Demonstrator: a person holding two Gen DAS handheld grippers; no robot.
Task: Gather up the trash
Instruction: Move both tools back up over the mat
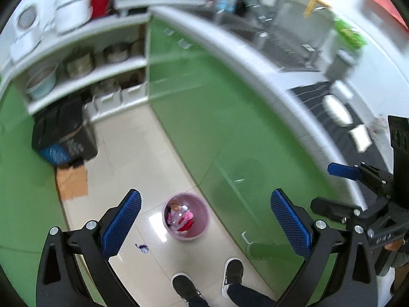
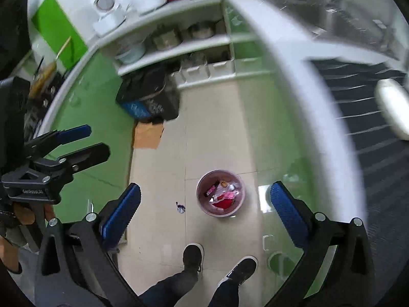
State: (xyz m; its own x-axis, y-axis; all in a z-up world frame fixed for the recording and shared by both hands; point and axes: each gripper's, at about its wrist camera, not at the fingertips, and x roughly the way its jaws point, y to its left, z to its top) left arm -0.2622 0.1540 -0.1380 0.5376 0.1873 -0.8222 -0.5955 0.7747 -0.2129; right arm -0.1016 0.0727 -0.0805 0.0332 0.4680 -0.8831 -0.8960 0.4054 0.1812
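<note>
Fingers hanging spread and empty above the floor.
Left gripper (image 1: pixel 205 220) and right gripper (image 2: pixel 204 212) are gaping over the pink bin (image 2: pixel 220 192); open tile (image 2: pixel 158 168) is lying leftward, green cabinets (image 2: pixel 278 128) edging right.

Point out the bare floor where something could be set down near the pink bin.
Bare tile lies between the pink bin and the cardboard sheet. Left of the bin a purple scrap lies; the person's shoes stand just below it.

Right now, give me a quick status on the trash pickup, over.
Both tongs open, empty: left, right. Pink bin on floor, wrappers inside. One purple scrap loose on tiles left of the bin. Nothing blocking it.
</note>
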